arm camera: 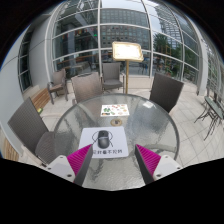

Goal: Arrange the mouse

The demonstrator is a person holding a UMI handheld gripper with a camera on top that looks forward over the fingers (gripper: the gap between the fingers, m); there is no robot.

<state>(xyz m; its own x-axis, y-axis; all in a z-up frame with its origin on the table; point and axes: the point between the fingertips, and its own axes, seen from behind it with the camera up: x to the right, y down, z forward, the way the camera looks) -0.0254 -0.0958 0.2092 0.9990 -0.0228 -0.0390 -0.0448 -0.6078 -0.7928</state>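
A dark computer mouse (103, 137) lies on a white sheet with printed characters (108, 143) on a round glass table (150, 125). My gripper (112, 160) is above the table's near edge, its two fingers with magenta pads (80, 158) spread wide apart. The mouse and sheet sit just ahead of the fingers, nearer the left finger. Nothing is between the fingers.
A small green-and-white card (116, 110) lies farther back on the table. Several grey chairs (165, 92) stand around the table. A wooden sign stand (126, 55) rises behind it, before a glass building front. A wooden bench (38, 98) is at the left.
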